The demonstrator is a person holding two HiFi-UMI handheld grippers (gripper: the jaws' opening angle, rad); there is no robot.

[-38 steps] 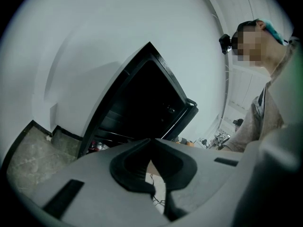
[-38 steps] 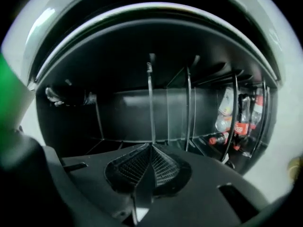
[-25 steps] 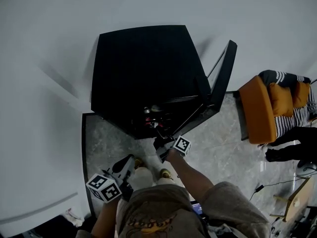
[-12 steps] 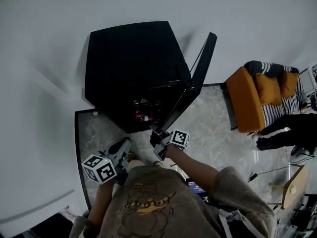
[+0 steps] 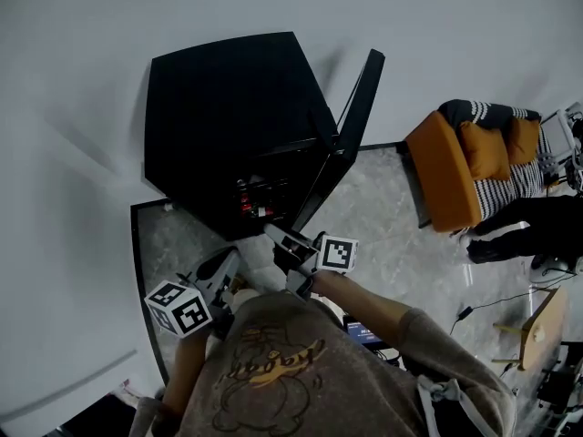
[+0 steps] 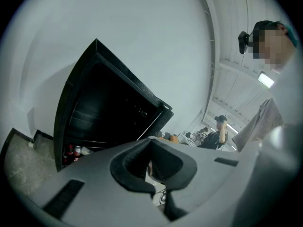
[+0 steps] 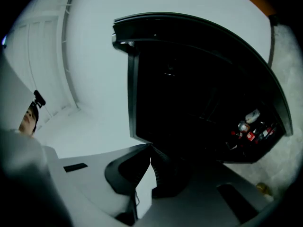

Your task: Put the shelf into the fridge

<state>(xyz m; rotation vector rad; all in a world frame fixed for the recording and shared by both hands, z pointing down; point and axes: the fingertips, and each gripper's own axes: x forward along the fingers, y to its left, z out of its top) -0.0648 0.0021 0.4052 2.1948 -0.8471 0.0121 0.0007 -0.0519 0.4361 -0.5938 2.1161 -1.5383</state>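
Note:
The black fridge (image 5: 228, 107) stands against the white wall, its door (image 5: 351, 121) swung open to the right. Cans and bottles (image 5: 255, 203) sit low inside it, and the rest of the inside is too dark to make out a shelf. My right gripper (image 5: 273, 233) hovers just in front of the fridge's lower opening, jaws shut with nothing between them. My left gripper (image 5: 230, 260) is lower left, over the floor, also shut and empty. In the left gripper view the fridge (image 6: 104, 103) lies beyond the closed tips (image 6: 150, 141). The right gripper view shows the closed tips (image 7: 150, 146) below the dark interior (image 7: 199, 79) and the drinks (image 7: 251, 126).
An orange armchair (image 5: 455, 171) with a striped cushion stands to the right of the door. A person in dark clothes (image 5: 528, 226) is beside it. A cable (image 5: 474, 312) and a wooden stool (image 5: 537, 344) lie on the marble floor at lower right.
The head view has shifted, so the fridge sits further left in frame. My right gripper has drawn slightly back from the fridge's front; the left gripper has hardly moved.

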